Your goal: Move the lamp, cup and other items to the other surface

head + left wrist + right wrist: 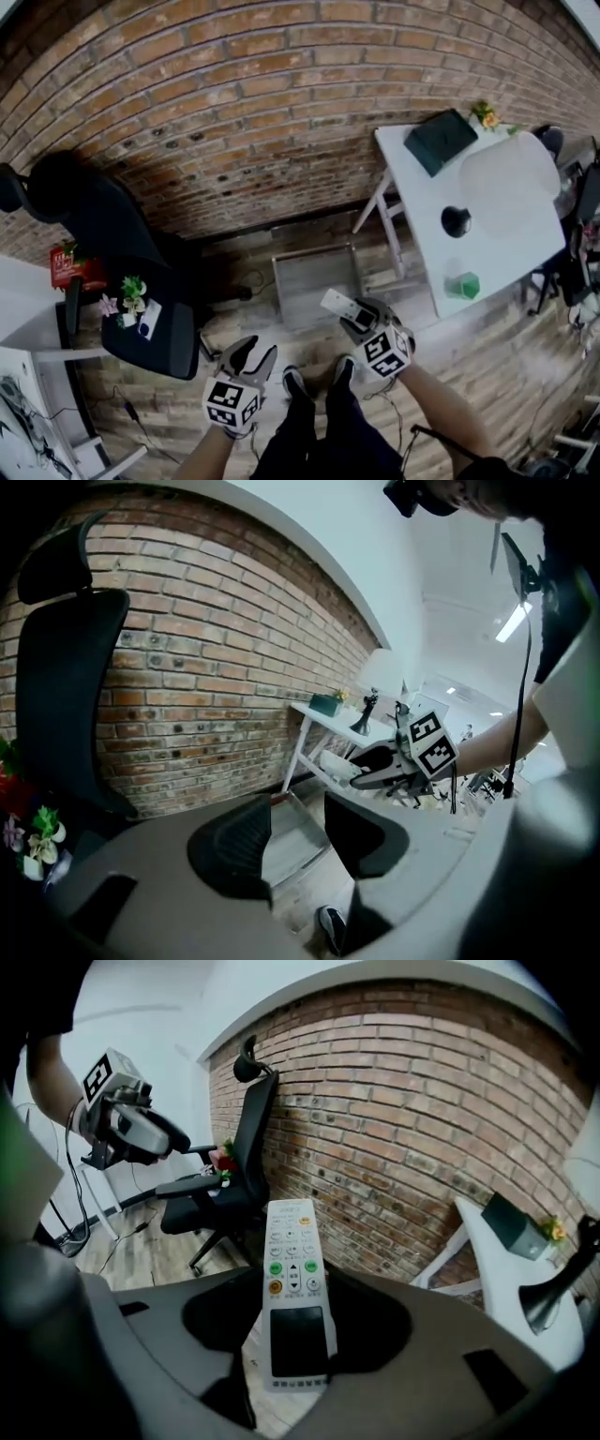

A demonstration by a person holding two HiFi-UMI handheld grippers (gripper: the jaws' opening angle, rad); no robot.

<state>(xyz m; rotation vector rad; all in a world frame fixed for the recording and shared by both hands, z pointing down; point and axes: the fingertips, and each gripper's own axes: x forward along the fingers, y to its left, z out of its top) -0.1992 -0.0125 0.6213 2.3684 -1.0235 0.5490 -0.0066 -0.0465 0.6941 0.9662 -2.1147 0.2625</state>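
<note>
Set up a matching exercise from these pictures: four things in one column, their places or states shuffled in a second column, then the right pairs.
Things
1. remote control
2. green cup
3. small flowers
4. left claw

Places or states
A. on the black chair seat
B. open, nothing between its jaws
C. clamped in the right claw
D. on the white table

Pairs: 1-C, 2-D, 3-A, 4-B
</note>
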